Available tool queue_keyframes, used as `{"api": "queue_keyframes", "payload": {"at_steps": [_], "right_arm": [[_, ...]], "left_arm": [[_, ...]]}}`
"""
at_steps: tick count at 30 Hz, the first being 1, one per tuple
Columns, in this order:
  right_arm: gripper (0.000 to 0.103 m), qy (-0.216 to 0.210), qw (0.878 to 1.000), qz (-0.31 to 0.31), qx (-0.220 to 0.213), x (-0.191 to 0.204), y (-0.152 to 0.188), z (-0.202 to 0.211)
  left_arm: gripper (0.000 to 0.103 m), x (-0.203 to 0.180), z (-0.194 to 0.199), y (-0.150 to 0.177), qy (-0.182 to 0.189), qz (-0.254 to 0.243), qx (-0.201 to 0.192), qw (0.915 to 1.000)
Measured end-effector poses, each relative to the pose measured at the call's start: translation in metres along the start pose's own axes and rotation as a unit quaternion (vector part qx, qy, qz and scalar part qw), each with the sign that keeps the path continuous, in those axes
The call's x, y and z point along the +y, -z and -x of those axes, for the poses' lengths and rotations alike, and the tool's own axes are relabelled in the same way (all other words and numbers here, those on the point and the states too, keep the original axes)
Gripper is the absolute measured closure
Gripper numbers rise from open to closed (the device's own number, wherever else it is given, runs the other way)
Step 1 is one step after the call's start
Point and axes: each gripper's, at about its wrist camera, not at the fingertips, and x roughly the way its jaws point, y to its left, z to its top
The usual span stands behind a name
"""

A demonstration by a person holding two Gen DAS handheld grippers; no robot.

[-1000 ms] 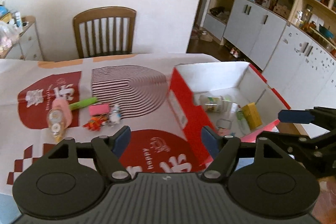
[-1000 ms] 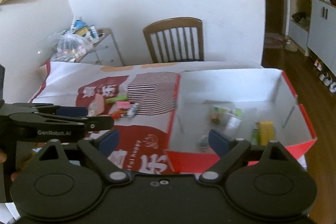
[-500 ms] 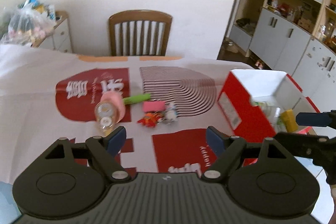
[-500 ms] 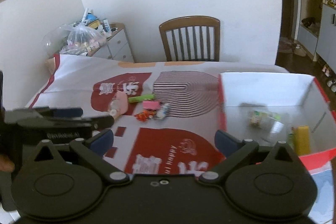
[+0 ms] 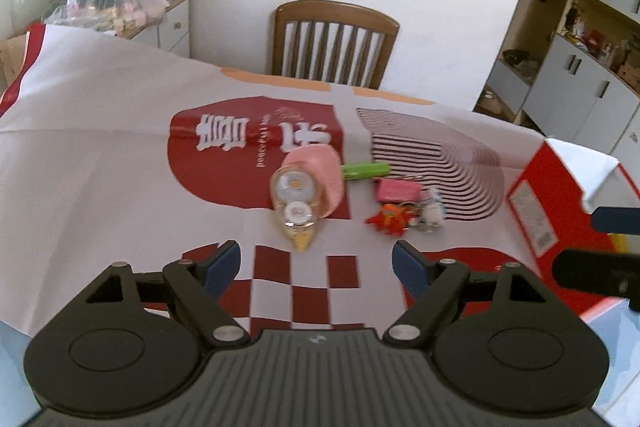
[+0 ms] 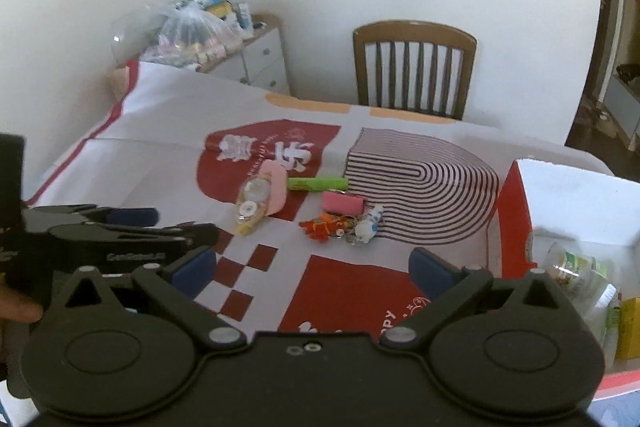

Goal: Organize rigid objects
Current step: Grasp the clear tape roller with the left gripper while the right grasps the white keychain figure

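Observation:
A small cluster lies mid-table on the printed cloth: a pink correction-tape dispenser (image 5: 306,187) (image 6: 260,197), a green marker (image 5: 364,170) (image 6: 318,183), a pink eraser (image 5: 398,190) (image 6: 343,202), and a red-orange keychain (image 5: 390,219) (image 6: 324,227) with a white figure (image 5: 432,213) (image 6: 368,225). My left gripper (image 5: 316,265) (image 6: 158,223) hovers open just short of the dispenser, nothing between its fingers. The right gripper (image 6: 312,271) stands open in front of the keychain, empty; its finger (image 5: 616,219) shows at the left wrist view's right edge.
A red cardboard box with a white inside (image 5: 536,203) (image 6: 516,219) stands at the right, holding a jar (image 6: 572,263) and a yellow item (image 6: 630,323). A wooden chair (image 5: 334,43) (image 6: 414,67) is behind the table; a drawer unit with a plastic bag (image 6: 192,35) stands far left.
Both grippers have swung left from over the box toward the cluster and sunk lower. The box has slid to the right edge of both views. Both jaws opened a little wider.

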Motion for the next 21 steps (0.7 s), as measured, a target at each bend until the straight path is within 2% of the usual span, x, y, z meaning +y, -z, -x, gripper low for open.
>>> {"api": "queue_keyframes", "payload": {"at_steps": [12,16,21], "right_arm": [[0.004,0.056,0.998,-0.008,0.028,-0.016,-0.005,-0.061],[0.009,0.068,0.997,0.005,0.041,-0.021,-0.006,-0.082],[0.022,0.073,0.996,0.016,0.058,-0.026,-0.006,-0.103]], "left_arm": [[0.02,0.012,-0.057,0.0,-0.039,0.0,0.007,0.9992],[0.02,0.017,-0.073,-0.006,-0.042,0.01,0.014,0.999],[0.02,0.019,-0.089,-0.011,-0.048,0.015,0.017,0.9986]]}}
